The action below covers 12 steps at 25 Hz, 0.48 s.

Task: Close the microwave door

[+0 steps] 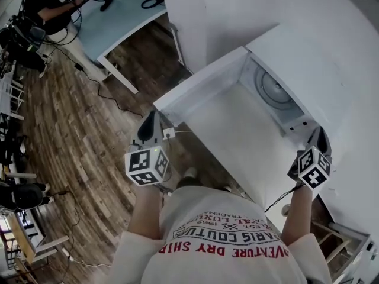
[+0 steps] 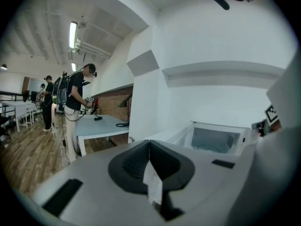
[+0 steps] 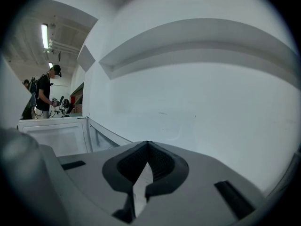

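A white microwave (image 1: 278, 93) stands open, and the round plate inside its cavity (image 1: 273, 87) shows. Its wide white door (image 1: 231, 138) lies open toward me, between my two grippers. My left gripper (image 1: 149, 120) is shut and empty, close by the door's left corner. My right gripper (image 1: 320, 135) is also shut and empty, at the right side of the microwave near the wall. The left gripper view shows shut jaws (image 2: 149, 144) with the open cavity (image 2: 214, 138) beyond them. In the right gripper view the shut jaws (image 3: 147, 145) face a white wall, with the door (image 3: 59, 136) at left.
White wall and cabinet panels (image 1: 308, 22) rise behind and to the right of the microwave. A light blue table (image 1: 118, 16) with cables stands at the back left, where a person (image 2: 75, 107) stands. Cables trail over the wooden floor (image 1: 71, 135).
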Motion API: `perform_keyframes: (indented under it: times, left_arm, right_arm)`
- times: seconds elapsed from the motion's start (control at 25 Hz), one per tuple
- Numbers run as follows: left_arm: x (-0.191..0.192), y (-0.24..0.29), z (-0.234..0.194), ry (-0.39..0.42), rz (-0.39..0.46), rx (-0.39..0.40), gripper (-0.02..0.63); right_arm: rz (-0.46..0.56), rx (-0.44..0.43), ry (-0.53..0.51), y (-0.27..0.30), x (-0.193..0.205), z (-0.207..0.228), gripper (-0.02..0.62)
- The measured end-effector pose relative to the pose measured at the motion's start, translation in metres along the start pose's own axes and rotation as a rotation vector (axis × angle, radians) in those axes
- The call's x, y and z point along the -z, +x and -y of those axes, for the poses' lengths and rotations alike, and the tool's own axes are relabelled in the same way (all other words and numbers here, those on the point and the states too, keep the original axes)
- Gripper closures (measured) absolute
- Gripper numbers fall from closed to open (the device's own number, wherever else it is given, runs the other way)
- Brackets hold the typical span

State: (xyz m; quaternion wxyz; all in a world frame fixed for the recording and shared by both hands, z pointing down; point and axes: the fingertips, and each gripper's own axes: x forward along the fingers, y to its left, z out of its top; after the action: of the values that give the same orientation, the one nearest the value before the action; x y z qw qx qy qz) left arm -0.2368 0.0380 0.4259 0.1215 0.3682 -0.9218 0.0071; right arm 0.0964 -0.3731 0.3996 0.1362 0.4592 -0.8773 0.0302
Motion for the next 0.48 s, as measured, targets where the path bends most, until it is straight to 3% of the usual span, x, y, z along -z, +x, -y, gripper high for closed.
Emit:
perform_keyframes:
  times: [0.2,0.36,0.48]
  left_arm:
    - [0.006,0.018,-0.029,-0.060,-0.019,-0.021,0.600]
    - [0.011,0.040,-0.039,-0.131,-0.075,0.026,0.600]
    - [0.015,0.048,-0.041,-0.137,-0.099,0.040,0.600]
  right_arm:
    - [-0.001,0.044,0.010,0.000,0.000,0.011,0.583]
    - [-0.007,0.061,0.025,0.002,0.000,0.020,0.583]
    - [-0.006,0.065,0.029,0.003,0.001,0.020,0.583]
